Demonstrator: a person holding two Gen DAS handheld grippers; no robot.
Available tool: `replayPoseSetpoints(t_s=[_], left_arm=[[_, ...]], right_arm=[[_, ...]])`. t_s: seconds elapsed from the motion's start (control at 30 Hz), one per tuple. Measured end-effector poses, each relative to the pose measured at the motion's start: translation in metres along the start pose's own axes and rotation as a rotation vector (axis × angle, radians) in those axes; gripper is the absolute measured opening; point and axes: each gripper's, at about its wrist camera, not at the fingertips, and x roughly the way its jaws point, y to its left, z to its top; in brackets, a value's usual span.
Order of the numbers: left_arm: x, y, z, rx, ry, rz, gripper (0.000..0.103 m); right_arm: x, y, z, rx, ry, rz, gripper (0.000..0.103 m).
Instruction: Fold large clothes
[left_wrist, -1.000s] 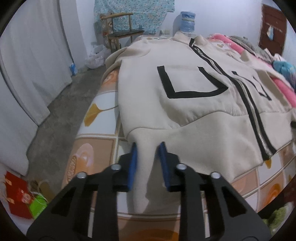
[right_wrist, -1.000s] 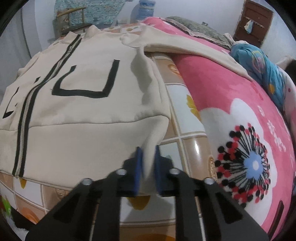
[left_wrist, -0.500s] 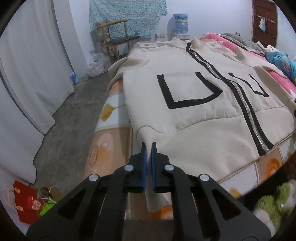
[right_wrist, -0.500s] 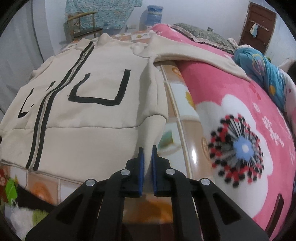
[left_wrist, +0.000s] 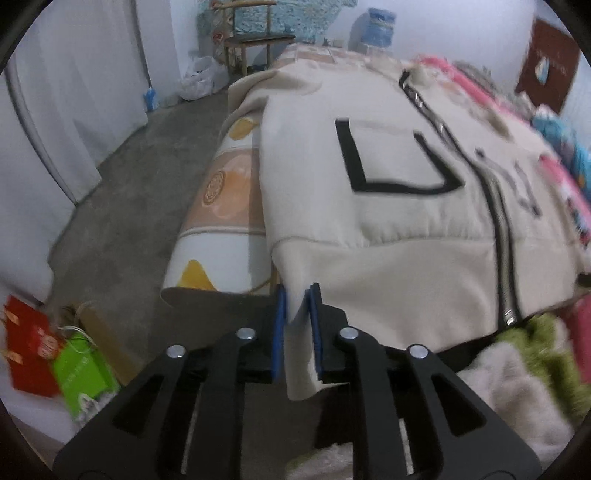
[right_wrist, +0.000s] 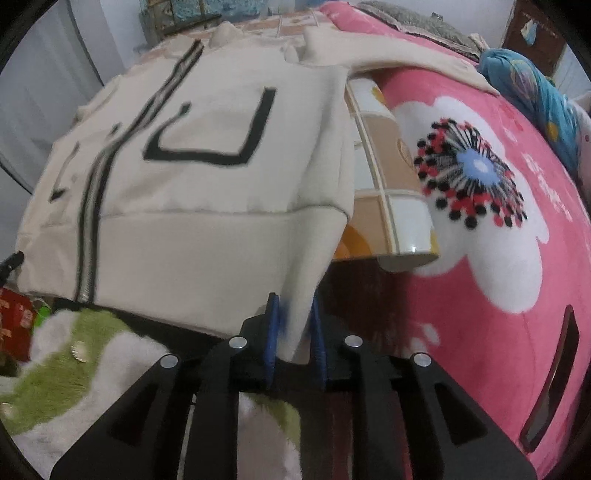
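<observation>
L gripper (left_wrist: 297, 314) sat low at the bed's near edge, pointing fwd along the cream jacket (left_wrist: 388, 192), blue pads pinching the hem corner on its own side; cloth hung down btwn the fingers. R gripper (right_wrist: 293, 325) was at the opposite hem corner, same level, jaws clamped on fabric. Jacket lay front-up, zipper (left_wrist: 504, 258) closed, over a tiled-pattern mat (left_wrist: 221, 184), hem lifted off the edge. Pink floral blanket (right_wrist: 480, 184) lay beside it, on R's side.
</observation>
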Motion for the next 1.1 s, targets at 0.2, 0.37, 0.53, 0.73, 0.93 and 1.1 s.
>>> replayPoseSetpoints(t_s=[0.2, 0.37, 0.53, 0.73, 0.93, 1.1], left_arm=[[-0.008, 0.024, 0.049, -0.047, -0.092, -0.042, 0.049], [0.017, 0.059, 0.126, -0.171, -0.155, -0.095, 0.075], [0.069, 0.119, 0.189, -0.391, -0.127, -0.158, 0.077], [0.181, 0.206, 0.198, -0.861, 0.115, -0.412, 0.077], [0.27, 0.227, 0.142, -1.216, 0.366, -0.593, 0.076], [0.306, 0.21, 0.126, -1.351, 0.374, -0.736, 0.076]], right_arm=[[-0.029, 0.036, 0.061, -0.071, -0.166, 0.117, 0.067], [0.001, 0.094, 0.119, -0.16, -0.223, 0.155, 0.078], [0.066, 0.147, 0.175, -0.219, -0.158, 0.174, 0.078], [0.109, 0.189, 0.192, -0.283, -0.107, 0.145, 0.078], [0.116, 0.2, 0.193, -0.302, -0.116, 0.143, 0.082], [0.123, 0.202, 0.204, -0.28, -0.114, 0.131, 0.082]])
